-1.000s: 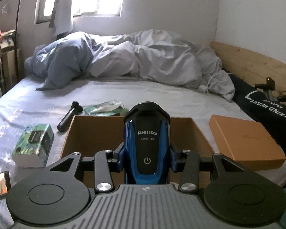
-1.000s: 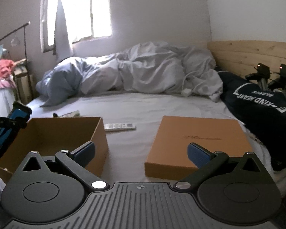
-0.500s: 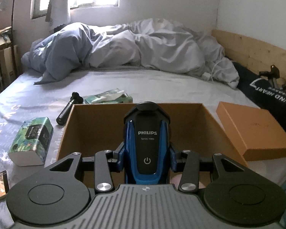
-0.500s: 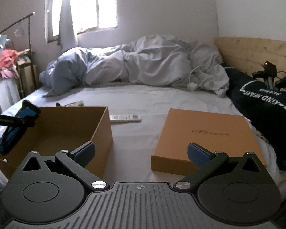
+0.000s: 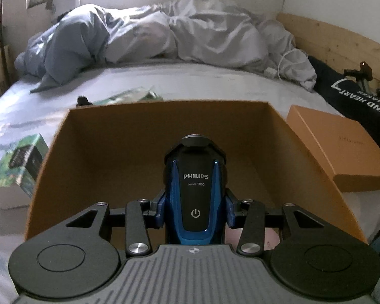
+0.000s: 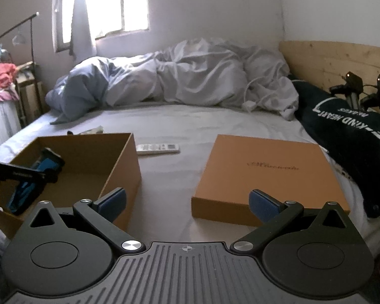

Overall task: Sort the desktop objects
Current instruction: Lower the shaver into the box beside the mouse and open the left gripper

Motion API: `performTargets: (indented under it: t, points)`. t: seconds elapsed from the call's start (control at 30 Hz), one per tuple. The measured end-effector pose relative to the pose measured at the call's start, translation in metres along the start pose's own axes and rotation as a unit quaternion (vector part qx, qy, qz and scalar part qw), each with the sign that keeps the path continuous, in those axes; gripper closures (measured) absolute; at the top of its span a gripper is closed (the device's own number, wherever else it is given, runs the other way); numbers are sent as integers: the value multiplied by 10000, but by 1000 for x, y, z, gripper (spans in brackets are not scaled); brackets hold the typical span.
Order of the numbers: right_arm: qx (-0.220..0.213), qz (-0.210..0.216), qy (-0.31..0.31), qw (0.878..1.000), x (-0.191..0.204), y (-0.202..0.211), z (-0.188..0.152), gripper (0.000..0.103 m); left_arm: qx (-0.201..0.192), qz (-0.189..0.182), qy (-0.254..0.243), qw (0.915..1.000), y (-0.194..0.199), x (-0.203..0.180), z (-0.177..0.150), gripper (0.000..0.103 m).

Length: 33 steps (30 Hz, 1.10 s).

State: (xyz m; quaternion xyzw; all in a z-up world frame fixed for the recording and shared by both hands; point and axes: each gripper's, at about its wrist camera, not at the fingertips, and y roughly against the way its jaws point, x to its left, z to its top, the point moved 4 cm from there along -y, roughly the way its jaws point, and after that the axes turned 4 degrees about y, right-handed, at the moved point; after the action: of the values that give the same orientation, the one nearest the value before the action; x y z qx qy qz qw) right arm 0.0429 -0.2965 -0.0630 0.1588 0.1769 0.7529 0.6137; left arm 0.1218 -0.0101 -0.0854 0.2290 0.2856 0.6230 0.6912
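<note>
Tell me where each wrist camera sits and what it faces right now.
Left wrist: on the left claw, looking along its fingers into the open cardboard box; claw shut on the Philips shaver.
Right wrist: on the right claw, open, facing across the bed toward the flat orange box and remote control.
Shared: cardboard box, shaver, flat orange box, duvet.

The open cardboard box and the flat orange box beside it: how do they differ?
The open cardboard box is tall, has no lid, and shows its hollow inside; the flat orange box is low and closed. The left gripper holds a Philips shaver over the open box; nothing is over the flat one. Both lie on the bed.
</note>
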Motion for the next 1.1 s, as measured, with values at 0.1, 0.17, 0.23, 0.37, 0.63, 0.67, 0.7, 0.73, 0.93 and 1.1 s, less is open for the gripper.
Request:
performTargets:
  t: [0.1, 0.17, 0.23, 0.37, 0.63, 0.67, 0.7, 0.73, 0.93, 1.1]
  points:
    - [35, -14, -14, 10000, -2, -1, -2, 0, 176, 1, -55, 9998, -5, -1, -5, 58]
    - [54, -15, -12, 10000, -4, -6, -4, 0, 292, 14, -62, 9996, -7, -1, -8, 58]
    - [64, -9, -13, 10000, -4, -6, -4, 0, 408, 27, -70, 9991, -9, 0, -11, 58]
    - [77, 3, -4, 10000, -4, -6, -3, 0, 564, 25, -43, 9984, -8, 2, -13, 58]
    - [73, 24, -27, 10000, -8, -5, -4, 0, 894, 193, 57, 9958, -10, 9, -17, 58]
    - [72, 27, -33, 10000, -9, -5, -5, 0, 988, 210, 68, 9949, -12, 10, -17, 58]
    - [71, 30, -38, 10000, -9, -5, -5, 0, 1086, 215, 89, 9938, -14, 11, -17, 58]
    - [70, 33, -44, 10000, -10, -5, -5, 0, 1188, 214, 109, 9926, -16, 12, -18, 58]
    - [63, 51, -77, 9999, -13, -4, -6, 0, 1848, 147, 113, 9826, -27, 17, -22, 59]
    - [57, 66, -104, 9999, -16, -3, -6, 0, 2058, 195, -17, 9784, -30, 18, -22, 59]
